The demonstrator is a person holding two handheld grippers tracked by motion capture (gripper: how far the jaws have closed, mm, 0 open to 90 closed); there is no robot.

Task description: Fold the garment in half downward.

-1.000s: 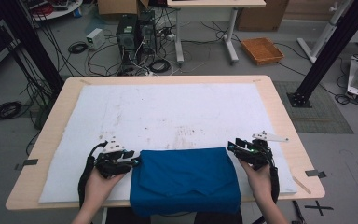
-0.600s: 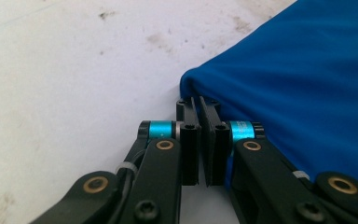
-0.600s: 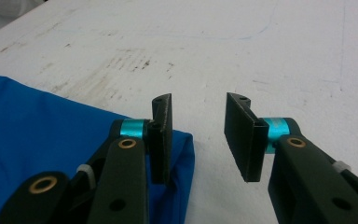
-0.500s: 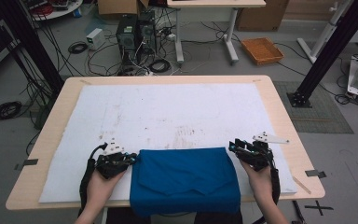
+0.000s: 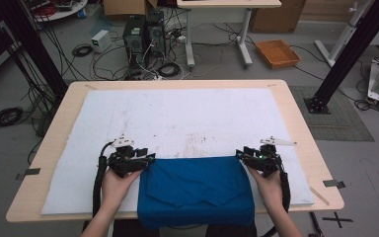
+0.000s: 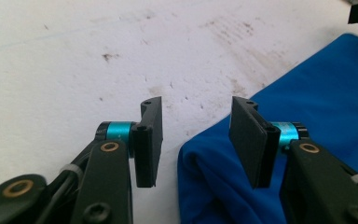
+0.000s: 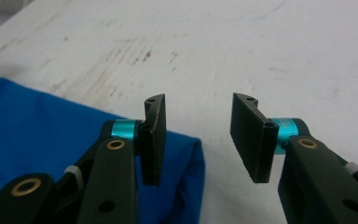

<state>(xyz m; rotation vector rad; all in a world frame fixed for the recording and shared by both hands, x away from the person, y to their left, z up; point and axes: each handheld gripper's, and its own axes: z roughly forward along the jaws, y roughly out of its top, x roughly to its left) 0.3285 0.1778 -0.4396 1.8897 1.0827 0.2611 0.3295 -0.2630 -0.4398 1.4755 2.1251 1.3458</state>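
Observation:
A folded blue cloth lies at the near edge of the white mat, its front hanging over the table edge. My left gripper sits at the cloth's far left corner with its jaws open; in the left gripper view the left gripper straddles that corner of the blue cloth without pinching it. My right gripper sits at the far right corner, open too. In the right gripper view the right gripper stands just beyond the corner of the blue cloth, over bare mat.
The white mat covers most of the wooden table and bears brown stains near its middle. On the floor beyond stand computer towers, cables and an orange tray. A black frame post rises at the right.
Both grippers have shifted only slightly at the cloth's far corners. The cloth lies where it did.

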